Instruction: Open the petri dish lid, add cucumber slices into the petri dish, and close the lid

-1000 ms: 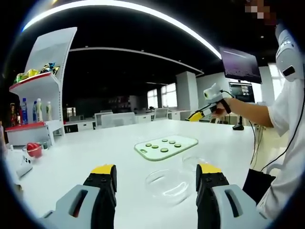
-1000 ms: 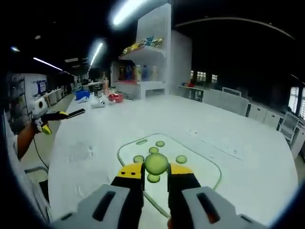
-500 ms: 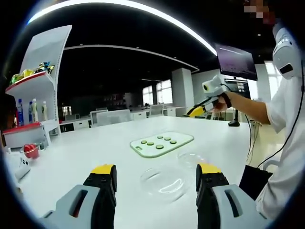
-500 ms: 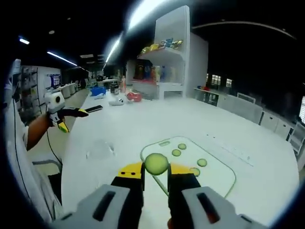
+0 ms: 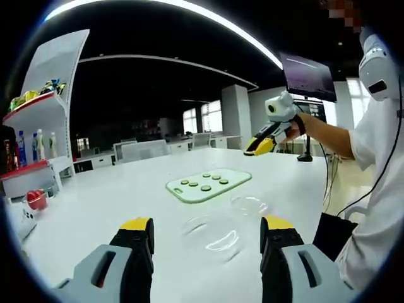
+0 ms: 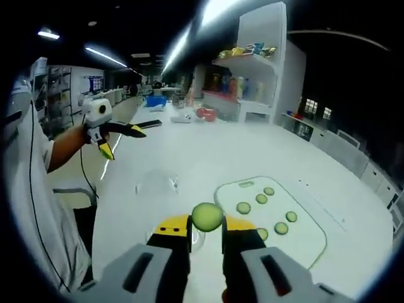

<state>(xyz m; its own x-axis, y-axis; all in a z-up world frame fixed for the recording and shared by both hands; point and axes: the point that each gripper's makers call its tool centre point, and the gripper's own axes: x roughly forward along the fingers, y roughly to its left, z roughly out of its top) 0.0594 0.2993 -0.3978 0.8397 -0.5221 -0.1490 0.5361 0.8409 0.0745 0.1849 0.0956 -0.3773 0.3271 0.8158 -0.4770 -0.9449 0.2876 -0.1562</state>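
**Cucumber slice held above the table, dish open below**

The right gripper (image 6: pixel 206 228) has its jaws drawn in narrow on a round cucumber slice (image 6: pixel 206 216), pinched by its edges between the yellow tips and held above the white table (image 6: pixel 189 151). In the left gripper view the same gripper (image 5: pixel 260 145) shows at the upper right, raised in the person's hand well above the tabletop.

The left gripper (image 5: pixel 206 235) hovers with its jaws spread wide and nothing between them. Just beyond its tips sits the clear petri dish (image 5: pixel 211 233), open on the table, and the clear lid (image 5: pixel 251 206) lies just beside it on the right, toward the person.

Further off lies a pale green cutting board (image 5: pixel 208 185) with several more cucumber slices (image 5: pixel 206 188) on it. In the right gripper view the board (image 6: pixel 303 237) lies right of the jaws, with the left gripper (image 6: pixel 123 131) held over the table's far left edge. A white shelf unit (image 6: pixel 255 69) with bottles and packets stands behind.
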